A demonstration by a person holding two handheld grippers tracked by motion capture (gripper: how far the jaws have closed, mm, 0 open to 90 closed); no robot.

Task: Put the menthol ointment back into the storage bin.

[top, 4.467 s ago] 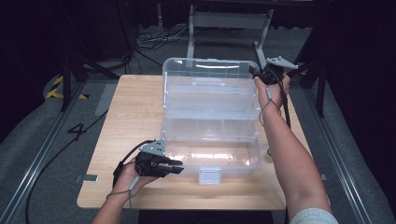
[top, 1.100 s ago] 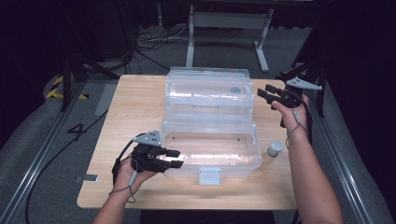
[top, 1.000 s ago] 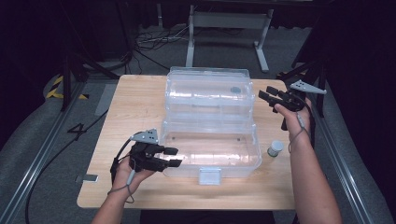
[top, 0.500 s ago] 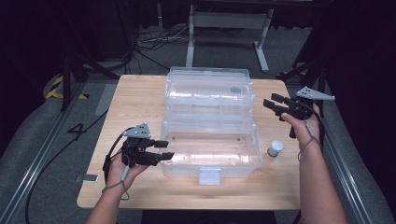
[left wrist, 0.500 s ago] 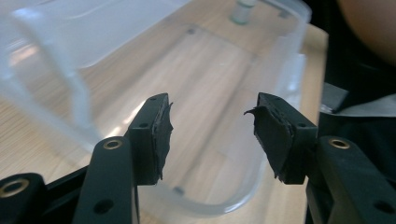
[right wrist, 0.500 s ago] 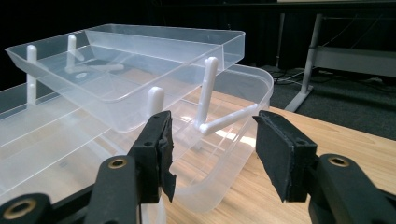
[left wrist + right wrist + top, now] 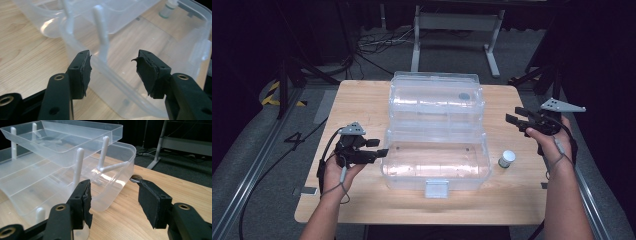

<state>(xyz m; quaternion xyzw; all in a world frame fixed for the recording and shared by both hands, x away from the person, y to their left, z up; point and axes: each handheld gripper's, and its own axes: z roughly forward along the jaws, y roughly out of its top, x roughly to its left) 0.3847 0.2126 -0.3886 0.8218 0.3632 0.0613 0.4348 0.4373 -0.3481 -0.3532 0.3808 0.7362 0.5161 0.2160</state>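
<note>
Scene: a person at a wooden table [image 7: 362, 100] works a two-jaw gripper in each hand, either side of a clear plastic tiered box [image 7: 437, 135] that stands open at mid-table.

Box: its stepped trays rise toward the far edge in the high view, the white latch [image 7: 436, 188] facing the person at the near wall.

Left gripper [image 7: 379, 148]: held level just beside the box's left end, its jaws pointing at the wall. Its jaws have just been opening; in the left gripper view the pads [image 7: 85, 72] stand spread, with the box's rim and a white tray strut [image 7: 102, 35] seen beyond the gap, nothing pressed between them.

Right gripper [image 7: 517, 115]: held off the box's right end, apart from it, above the table edge. Its jaws too have just been opening; the right gripper view shows the pads [image 7: 86, 195] wide apart and gripping nothing.

Small bottle [image 7: 506, 159]: a white-capped bottle stands upright on the table right of the box, near the right forearm.

View against view: the high view alone gives the full layout and both hands; the right gripper view shows the stacked trays side-on on their white struts [image 7: 78, 165]; the left gripper view picks up the bottle [image 7: 168, 8] through the clear walls.
</note>
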